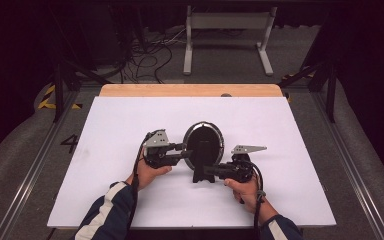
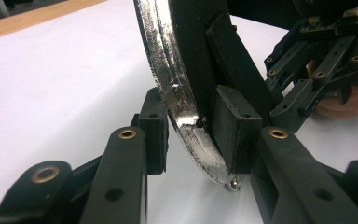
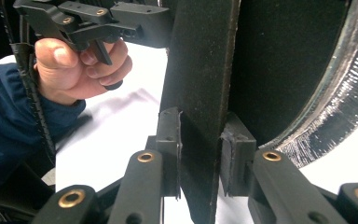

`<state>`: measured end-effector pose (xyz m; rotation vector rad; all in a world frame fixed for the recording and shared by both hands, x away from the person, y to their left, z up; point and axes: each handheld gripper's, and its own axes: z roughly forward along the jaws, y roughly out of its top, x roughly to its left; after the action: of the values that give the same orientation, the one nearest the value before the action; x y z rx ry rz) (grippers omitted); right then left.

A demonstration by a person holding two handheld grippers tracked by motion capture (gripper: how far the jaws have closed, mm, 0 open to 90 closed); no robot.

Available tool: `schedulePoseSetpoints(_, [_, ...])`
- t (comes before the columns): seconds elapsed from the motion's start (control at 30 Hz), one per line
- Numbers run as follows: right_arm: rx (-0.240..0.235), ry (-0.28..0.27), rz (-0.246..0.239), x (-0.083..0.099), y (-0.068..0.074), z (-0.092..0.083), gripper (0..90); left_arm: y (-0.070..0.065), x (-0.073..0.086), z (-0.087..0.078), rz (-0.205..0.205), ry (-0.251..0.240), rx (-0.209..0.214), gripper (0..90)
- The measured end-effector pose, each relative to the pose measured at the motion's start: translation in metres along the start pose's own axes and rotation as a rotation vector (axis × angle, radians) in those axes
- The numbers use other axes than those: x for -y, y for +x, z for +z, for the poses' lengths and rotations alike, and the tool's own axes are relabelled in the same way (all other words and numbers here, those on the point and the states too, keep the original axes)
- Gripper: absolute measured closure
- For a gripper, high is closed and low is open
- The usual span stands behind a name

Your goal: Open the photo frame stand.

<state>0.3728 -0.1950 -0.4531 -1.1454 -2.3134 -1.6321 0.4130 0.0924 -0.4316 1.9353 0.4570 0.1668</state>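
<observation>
A: What's the left gripper (image 1: 184,149) got?
B: Its jaws are closed on the lower left rim of the oval frame (image 1: 203,143). In the left gripper view one pad sits on the silvery front edge, the other on the black back, w/ the rim (image 2: 175,88) pinched between them. A small metal ball (image 2: 234,185) at the rim's bottom rests on the white sheet (image 1: 115,130).
A: And where's the frame itself?
B: Upright, btwn the two grippers, approx. mid-sheet; its black back faces the person. The left hand (image 1: 147,172) is just below-left of it.
A: The prop at the back?
B: A flat black stand leg (image 1: 200,172) runs down from the frame's back to the sheet, right beside the right gripper's tips.
A: Right gripper (image 1: 209,171)?
B: Nearly shut, jaws clamped on that leg. In the right gripper view both pads press the leg's (image 3: 200,107) two faces, no gap. The right hand (image 1: 245,187) holds the grip behind it, cable (image 1: 256,200) trailing down the forearm.
</observation>
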Motion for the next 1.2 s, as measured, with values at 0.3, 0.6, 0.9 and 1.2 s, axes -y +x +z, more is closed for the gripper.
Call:
schedulePoseSetpoints(0.3, [0.023, 0.000, -0.016, -0.002, 0.004, 0.000, 72.8, -0.004, -0.004, -0.001, 0.066, -0.004, -0.055, 67.2])
schedulePoseSetpoints(0.6, [0.046, -0.005, -0.033, -0.006, 0.005, 0.000, 72.4, -0.005, -0.008, 0.002, 0.095, -0.004, -0.106, 67.6])
schedulePoseSetpoints(0.9, [0.080, 0.001, -0.066, -0.012, 0.006, 0.000, 71.9, -0.004, -0.014, 0.006, 0.160, 0.012, -0.189, 69.7])
schedulePoseSetpoints(1.2, [0.079, 0.005, -0.062, -0.012, 0.005, -0.001, 70.9, -0.010, -0.017, 0.009, 0.232, 0.035, -0.255, 69.2])
